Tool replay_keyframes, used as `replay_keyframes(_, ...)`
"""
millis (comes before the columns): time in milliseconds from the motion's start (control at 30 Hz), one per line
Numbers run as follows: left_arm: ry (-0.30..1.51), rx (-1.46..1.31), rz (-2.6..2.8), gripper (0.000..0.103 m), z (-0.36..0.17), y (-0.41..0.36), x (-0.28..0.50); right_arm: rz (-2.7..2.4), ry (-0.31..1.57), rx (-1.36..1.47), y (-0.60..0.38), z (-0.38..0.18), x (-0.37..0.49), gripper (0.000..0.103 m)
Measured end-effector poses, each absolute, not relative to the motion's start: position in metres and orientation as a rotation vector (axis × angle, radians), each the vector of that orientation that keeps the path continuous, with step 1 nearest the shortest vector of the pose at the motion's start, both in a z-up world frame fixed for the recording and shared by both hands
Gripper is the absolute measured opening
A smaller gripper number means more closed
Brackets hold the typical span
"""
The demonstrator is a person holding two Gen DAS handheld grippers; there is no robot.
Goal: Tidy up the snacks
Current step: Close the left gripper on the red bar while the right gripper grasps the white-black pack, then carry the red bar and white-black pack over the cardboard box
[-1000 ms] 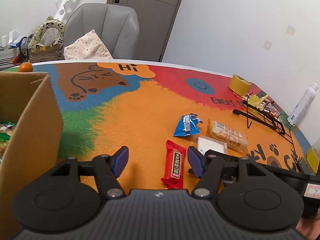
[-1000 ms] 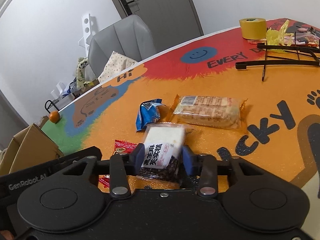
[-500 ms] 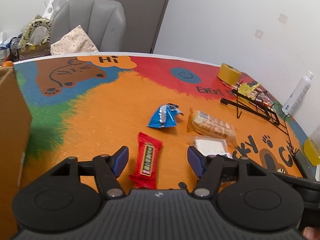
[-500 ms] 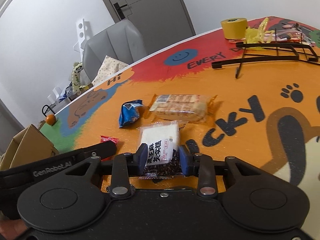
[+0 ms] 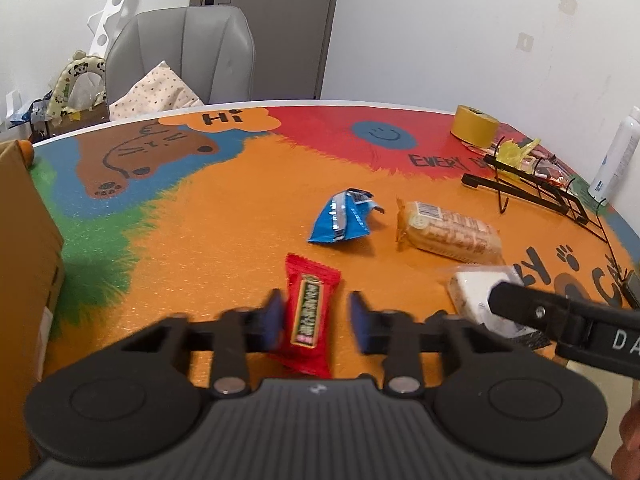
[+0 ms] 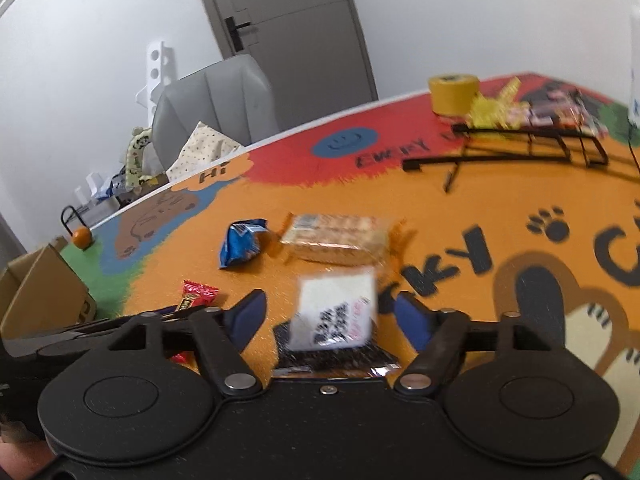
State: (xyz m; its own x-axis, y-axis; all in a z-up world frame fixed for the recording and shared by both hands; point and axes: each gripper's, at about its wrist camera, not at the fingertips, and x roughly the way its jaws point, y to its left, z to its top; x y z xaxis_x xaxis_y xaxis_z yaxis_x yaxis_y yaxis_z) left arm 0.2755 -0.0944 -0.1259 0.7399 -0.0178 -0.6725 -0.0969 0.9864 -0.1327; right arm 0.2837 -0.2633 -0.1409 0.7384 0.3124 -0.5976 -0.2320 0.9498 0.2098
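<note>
A red snack bar (image 5: 312,312) lies on the orange table mat between the jaws of my left gripper (image 5: 316,320). The jaws are closing on it, and a narrow gap still shows at the right pad. My right gripper (image 6: 328,312) is opening. A white-and-black snack pack (image 6: 336,312), blurred, sits between its jaws with both pads clear of it. In the left wrist view a right finger (image 5: 520,304) reaches over that pack (image 5: 472,288). A blue packet (image 5: 344,218) and a clear cracker pack (image 5: 448,232) lie further out.
A cardboard box (image 5: 24,260) stands at the left edge. A black wire rack (image 5: 532,188) with wrapped snacks, a yellow tape roll (image 5: 474,126) and a white bottle (image 5: 614,156) are at the far right. A grey chair (image 5: 180,52) stands behind the table, and an orange fruit (image 6: 81,237) beside the box.
The left gripper came forward and down over the red bar and its jaws narrowed around it. The right jaws, which gripped the white-and-black pack, have spread apart from it.
</note>
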Motion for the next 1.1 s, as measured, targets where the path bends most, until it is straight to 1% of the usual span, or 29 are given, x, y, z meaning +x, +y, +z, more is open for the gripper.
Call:
replay_keyframes(67,0.738,-0.194,0.032,0.020,-0.126,-0.086,0.273,0.284,0.671,0.094,-0.257,-0.141,0.286,0.076)
replay_keyframes(300,0.729,-0.217,0.058,0.019,-0.119,-0.069,0.260,0.269,0.702,0.057,-0.240,-0.149,0.288,0.076)
replay_keyframes(367,0.723,-0.224,0.060,0.019,-0.116,-0.066,0.257,0.247,0.711,0.050,-0.237,-0.151,0.290,0.066)
replay_keyframes(400,0.719,-0.228,0.058,0.019,-0.115,-0.065,0.255,0.239,0.721,0.039,-0.236,-0.153,0.291,0.052)
replay_keyframes(433,0.716,-0.230,0.057,0.019,-0.113,-0.064,0.253,0.235,0.735,0.038,-0.236,-0.155,0.292,0.047)
replay_keyframes(667,0.692,-0.254,0.055,0.019,-0.104,-0.057,0.239,0.261,0.720,0.065,-0.239,-0.148,0.277,0.045)
replay_keyframes(1100,0.629,-0.262,0.044,0.019,-0.076,-0.053,0.213,0.302,0.653,0.093,-0.232,-0.116,0.252,0.045)
